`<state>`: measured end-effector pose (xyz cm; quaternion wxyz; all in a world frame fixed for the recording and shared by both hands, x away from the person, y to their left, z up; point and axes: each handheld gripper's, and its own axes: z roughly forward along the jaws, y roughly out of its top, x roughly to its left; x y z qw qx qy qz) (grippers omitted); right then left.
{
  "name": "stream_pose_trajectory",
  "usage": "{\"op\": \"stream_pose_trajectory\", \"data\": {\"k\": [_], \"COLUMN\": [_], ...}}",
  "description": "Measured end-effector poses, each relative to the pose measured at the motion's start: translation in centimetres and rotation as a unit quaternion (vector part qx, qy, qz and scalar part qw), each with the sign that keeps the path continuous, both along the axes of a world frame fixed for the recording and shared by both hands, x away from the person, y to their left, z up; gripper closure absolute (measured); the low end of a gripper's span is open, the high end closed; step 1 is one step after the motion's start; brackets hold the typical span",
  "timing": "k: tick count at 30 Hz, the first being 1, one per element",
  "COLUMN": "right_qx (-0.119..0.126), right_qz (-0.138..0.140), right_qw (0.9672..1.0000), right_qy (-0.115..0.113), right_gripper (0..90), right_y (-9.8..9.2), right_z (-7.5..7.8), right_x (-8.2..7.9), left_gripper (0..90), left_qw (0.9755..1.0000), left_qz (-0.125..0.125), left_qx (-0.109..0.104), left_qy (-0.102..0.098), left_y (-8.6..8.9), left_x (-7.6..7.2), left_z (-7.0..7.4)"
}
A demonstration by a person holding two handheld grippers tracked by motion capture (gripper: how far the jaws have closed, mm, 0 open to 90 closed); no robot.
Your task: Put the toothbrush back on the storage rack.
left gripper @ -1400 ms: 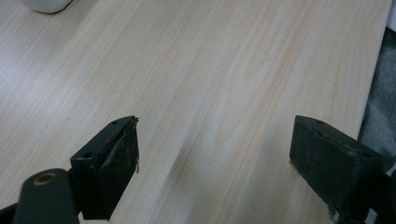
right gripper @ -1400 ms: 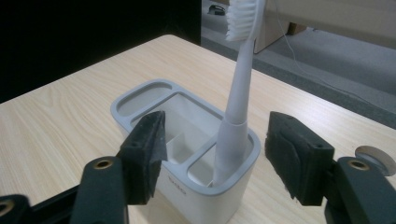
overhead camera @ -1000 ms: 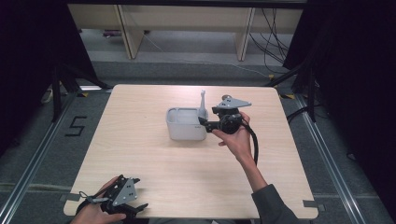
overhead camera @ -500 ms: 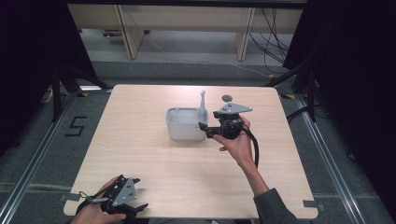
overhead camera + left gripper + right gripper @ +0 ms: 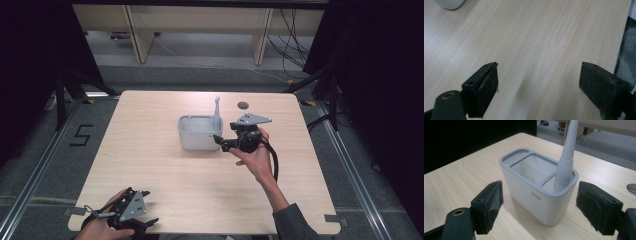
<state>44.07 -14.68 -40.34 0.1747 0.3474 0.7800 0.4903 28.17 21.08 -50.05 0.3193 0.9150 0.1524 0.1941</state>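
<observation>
Grey-rimmed white holder (image 5: 537, 192) stood on the wooden table (image 5: 150, 145), a grey utensil (image 5: 565, 162) upright in its end compartment; right gripper (image 5: 539, 205) jaws, just opening, stood wide and empty before it; left gripper (image 5: 539, 85) gaped empty.

From my station I log one light wood-grain table (image 5: 165, 165), rectangular with rounded corners, a small round dark fitting (image 5: 243, 105) set in its far side, standing on grey carpet floor (image 5: 40, 165) flanked by metal floor rails (image 5: 30, 185) and marked with a black numeral 5 (image 5: 81, 135) at the left. Behind it I list pale wooden shelving (image 5: 200, 30) with upright legs, loose cables (image 5: 295, 35) trailing over the floor at the right, and black curtains (image 5: 375, 75) closing off both sides. Lighting is even from above, brightest on the tabletop, with the curtained edges left dark.
</observation>
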Motion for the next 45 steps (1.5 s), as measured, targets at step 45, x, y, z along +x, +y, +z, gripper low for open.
{"op": "stream_pose_trajectory", "data": {"k": [45], "right_qx": [-0.015], "right_qz": [0.026], "right_qw": [0.9979], "right_qy": [0.057], "right_gripper": [19.4], "right_y": [-0.5], "right_z": [-2.9], "right_x": [-4.5], "left_gripper": [15.4], "left_qw": [1.0], "left_qz": [0.002], "left_qx": [-0.001], "left_qy": [0.002], "left_y": [0.0], "left_x": [-0.1], "left_z": [0.0]}}
